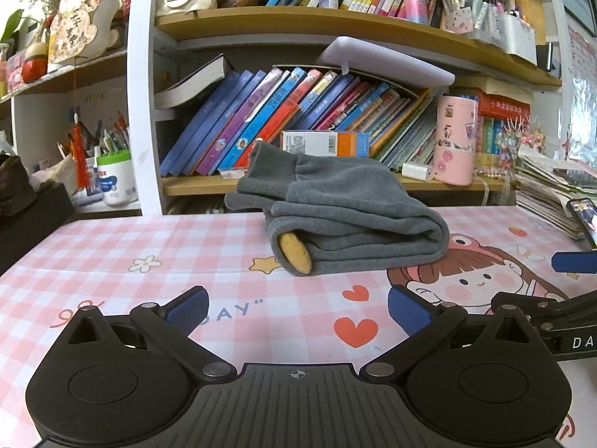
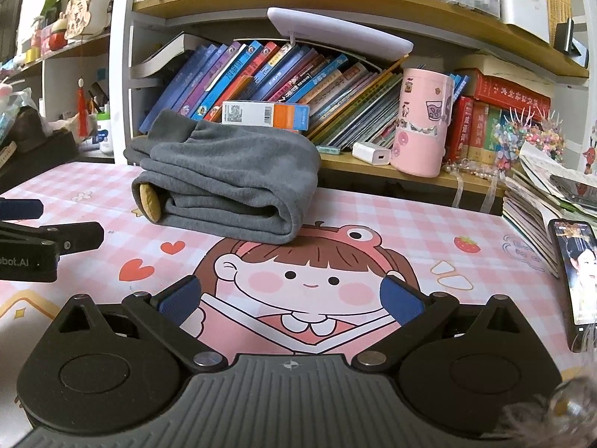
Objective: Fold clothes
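A grey garment (image 1: 347,220) lies folded in a thick bundle on the pink checked table mat (image 1: 112,254), with ribbed cuffs on top at its left and a yellow patch (image 1: 294,254) showing at the near left end. My left gripper (image 1: 296,311) stands open, well short of the bundle, nothing between its blue pads. In the right wrist view the same garment (image 2: 231,183) sits ahead and to the left on the mat (image 2: 373,220). My right gripper (image 2: 291,300) is open over the cartoon girl print, apart from the cloth.
A bookshelf (image 1: 298,119) full of leaning books rises right behind the table. A pink sticker-covered cup (image 2: 423,123) and white charger (image 2: 373,155) stand on its lower board. A paper stack (image 2: 537,201) and a lit phone (image 2: 576,272) lie at the right edge.
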`<state>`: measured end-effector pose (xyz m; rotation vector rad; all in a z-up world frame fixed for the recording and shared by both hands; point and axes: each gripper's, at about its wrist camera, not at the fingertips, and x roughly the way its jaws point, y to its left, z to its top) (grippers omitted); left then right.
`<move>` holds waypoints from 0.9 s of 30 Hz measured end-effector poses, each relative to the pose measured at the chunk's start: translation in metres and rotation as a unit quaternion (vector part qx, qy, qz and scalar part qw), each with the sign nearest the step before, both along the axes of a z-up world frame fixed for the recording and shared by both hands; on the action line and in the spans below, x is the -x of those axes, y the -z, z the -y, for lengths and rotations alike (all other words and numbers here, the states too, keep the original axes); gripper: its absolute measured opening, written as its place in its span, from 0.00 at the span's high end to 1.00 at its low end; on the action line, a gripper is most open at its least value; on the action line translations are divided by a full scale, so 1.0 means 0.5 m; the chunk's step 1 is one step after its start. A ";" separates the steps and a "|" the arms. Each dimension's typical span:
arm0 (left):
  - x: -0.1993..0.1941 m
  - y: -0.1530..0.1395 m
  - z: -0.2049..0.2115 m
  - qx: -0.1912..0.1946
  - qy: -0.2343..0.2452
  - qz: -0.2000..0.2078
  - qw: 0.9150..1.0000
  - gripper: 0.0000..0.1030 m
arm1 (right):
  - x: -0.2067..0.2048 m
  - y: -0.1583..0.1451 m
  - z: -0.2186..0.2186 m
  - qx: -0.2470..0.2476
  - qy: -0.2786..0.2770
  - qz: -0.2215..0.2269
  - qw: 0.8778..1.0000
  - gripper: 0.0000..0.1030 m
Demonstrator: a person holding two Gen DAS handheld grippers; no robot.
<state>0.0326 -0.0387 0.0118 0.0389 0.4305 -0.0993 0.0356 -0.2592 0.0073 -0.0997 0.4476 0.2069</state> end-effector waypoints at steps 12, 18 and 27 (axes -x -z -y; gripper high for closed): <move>-0.001 0.002 -0.002 0.003 -0.003 -0.002 1.000 0.00 | -0.003 0.001 -0.001 0.002 -0.002 -0.004 1.000 0.00; 0.000 0.003 -0.001 0.001 -0.002 -0.001 1.000 0.00 | -0.005 0.001 -0.001 0.002 -0.003 -0.007 1.000 0.00; -0.001 0.003 -0.001 0.003 -0.002 -0.002 1.000 0.00 | -0.006 0.002 -0.001 0.003 -0.005 -0.008 1.000 0.00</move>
